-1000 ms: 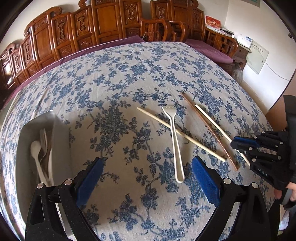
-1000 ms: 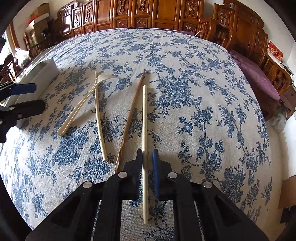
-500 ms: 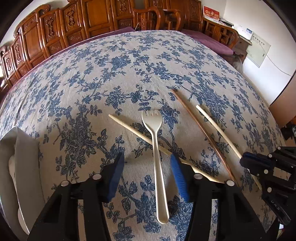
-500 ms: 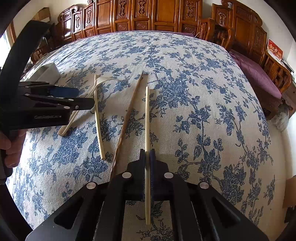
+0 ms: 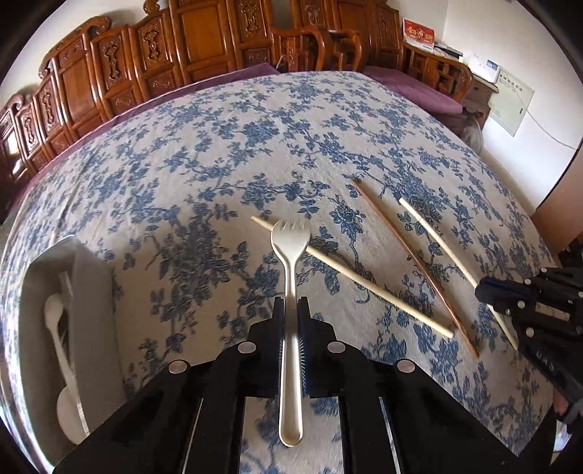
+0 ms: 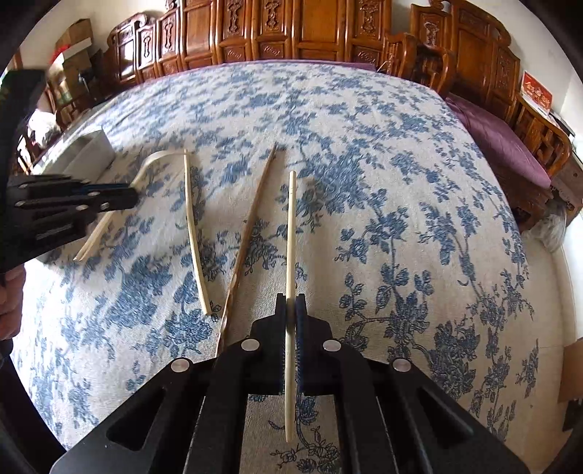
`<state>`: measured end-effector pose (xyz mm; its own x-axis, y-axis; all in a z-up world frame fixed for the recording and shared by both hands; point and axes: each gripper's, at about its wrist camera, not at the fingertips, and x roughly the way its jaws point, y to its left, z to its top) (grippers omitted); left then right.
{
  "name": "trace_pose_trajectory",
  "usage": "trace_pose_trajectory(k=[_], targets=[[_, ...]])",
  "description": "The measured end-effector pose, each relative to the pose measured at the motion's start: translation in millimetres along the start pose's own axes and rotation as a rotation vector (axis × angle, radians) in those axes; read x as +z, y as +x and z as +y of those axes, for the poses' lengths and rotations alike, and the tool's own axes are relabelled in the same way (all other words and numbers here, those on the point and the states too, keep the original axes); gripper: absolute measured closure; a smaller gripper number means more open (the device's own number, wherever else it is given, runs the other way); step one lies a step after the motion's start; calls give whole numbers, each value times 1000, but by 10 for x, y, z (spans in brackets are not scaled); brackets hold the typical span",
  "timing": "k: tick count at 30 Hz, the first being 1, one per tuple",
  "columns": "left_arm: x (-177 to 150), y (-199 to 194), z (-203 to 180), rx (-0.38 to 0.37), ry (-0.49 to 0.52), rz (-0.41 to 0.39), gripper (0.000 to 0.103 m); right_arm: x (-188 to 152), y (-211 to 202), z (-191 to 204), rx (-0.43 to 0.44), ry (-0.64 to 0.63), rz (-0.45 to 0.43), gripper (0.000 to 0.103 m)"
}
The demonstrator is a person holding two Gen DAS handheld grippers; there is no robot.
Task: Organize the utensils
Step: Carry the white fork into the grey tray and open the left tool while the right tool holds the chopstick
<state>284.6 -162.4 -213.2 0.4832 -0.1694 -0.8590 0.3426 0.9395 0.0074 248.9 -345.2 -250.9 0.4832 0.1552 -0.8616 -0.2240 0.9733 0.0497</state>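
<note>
Left wrist view: my left claw (image 5: pixel 290 310) pinches the cream plastic fork (image 5: pixel 290 277), my right claw (image 6: pixel 290 306) a pale wooden chopstick (image 6: pixel 290 237); lift both level.

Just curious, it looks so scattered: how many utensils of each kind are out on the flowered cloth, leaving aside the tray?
Fork: 1
Pale chopstick: 2
Brown chopstick: 1
Total: 4

A home dining room: carved chairs (image 5: pixel 109 69) ring the floral-clothed table (image 5: pixel 277 146) from 9 to 2 o'clock, calendar (image 5: pixel 418 33) at 1.
</note>
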Motion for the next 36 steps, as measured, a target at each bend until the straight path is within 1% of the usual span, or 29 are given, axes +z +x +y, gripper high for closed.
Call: trace_pose_trajectory(k=[3,7,14,20,28,36], targets=[[-37,-180,66,1,-3,-23,96,18,-121,-3,5,22,-17,97],[-106,-498,162,6,-8,-66,96,47,-341,93,-2,17,-54,97],[-234,-936,302,18,-19,-132,96,103,-714,407,-6,-28,-121,97],[-388,-1200,409,36,-34,-170,96,93,-893,636,3,-59,-155,97],[-543,-1416,599,50,-49,-187,96,100,-1011,920,30,-79,-179,97],[-610,-1384,865,28,-55,-198,96,122,-893,1220,52,-110,-172,97]])
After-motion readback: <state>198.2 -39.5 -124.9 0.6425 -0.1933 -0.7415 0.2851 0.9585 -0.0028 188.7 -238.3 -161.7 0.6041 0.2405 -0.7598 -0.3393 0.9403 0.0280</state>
